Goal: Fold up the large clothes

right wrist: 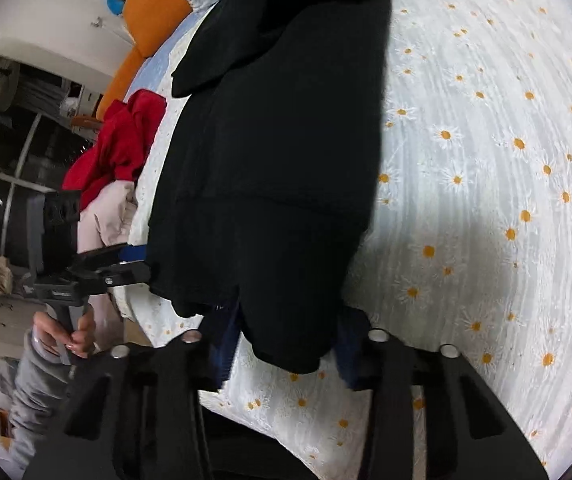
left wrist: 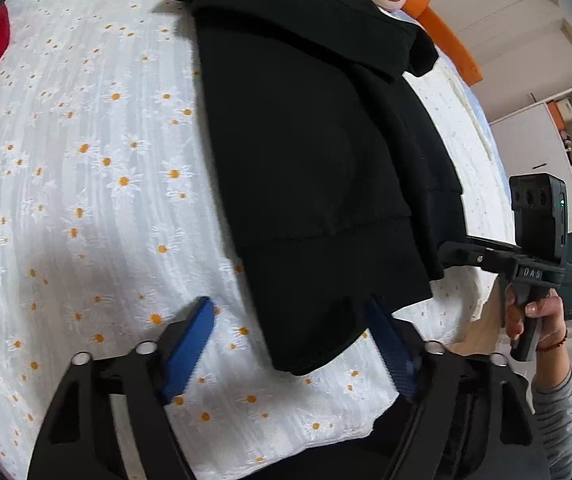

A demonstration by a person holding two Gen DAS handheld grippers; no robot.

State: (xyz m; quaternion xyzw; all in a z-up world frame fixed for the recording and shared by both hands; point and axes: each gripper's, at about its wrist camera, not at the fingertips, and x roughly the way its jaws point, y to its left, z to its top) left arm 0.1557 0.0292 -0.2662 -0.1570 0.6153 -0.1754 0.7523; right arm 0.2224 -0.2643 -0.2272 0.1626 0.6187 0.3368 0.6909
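Presently, black garment (left wrist: 305,152) lies folded lengthwise on the daisy-print bed (left wrist: 86,200); left gripper (left wrist: 293,344) – fingers wide, hem corner between them, unclamped; right gripper (right wrist: 286,344) – likewise wide around the hem – red clothing (right wrist: 122,144) heaped at bed edge

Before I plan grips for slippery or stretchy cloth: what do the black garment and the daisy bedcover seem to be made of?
The black garment looks like thick matte knit, perhaps fleece-backed cotton: no sheen, soft rounded folds, and a ribbed-looking band at the hem.

The daisy bedcover looks like thin white woven cotton with a crinkled, striped texture; the daisies could be embroidered or printed, I cannot tell which.
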